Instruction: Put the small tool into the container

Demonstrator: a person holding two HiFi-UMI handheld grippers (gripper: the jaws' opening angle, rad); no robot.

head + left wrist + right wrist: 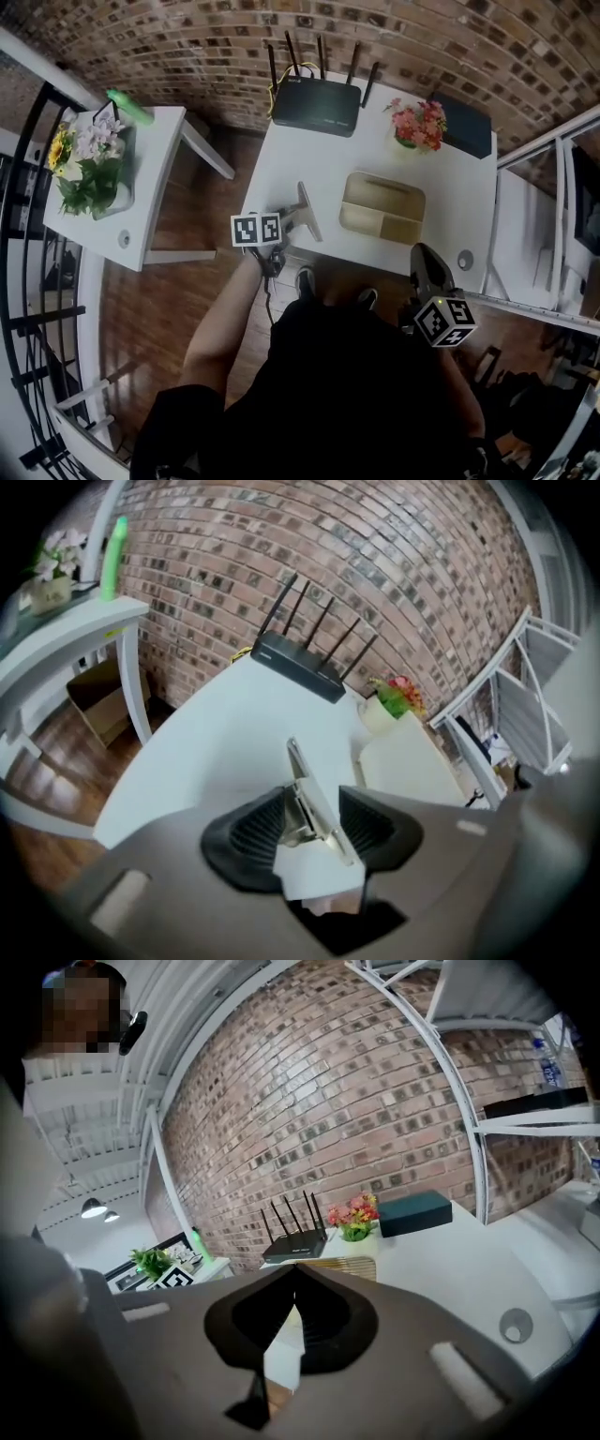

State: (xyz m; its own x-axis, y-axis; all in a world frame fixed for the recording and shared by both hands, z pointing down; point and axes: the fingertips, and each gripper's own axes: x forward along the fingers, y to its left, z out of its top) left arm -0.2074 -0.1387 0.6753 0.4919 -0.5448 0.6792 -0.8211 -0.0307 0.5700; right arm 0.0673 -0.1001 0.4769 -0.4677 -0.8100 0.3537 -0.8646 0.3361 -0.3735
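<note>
Right tongs (293,1277): pressed together, empty, by table's (281,159) near right corner. Left tongs (312,799): spread, small tool (298,766) between them, near edge. Container (382,208): toward right edge.

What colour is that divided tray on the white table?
The tray is beige, seen best in the head view.

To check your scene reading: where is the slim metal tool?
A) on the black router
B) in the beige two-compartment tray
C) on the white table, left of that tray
C: the slim metal tool lies on the white table, left of the beige two-compartment tray.
</note>
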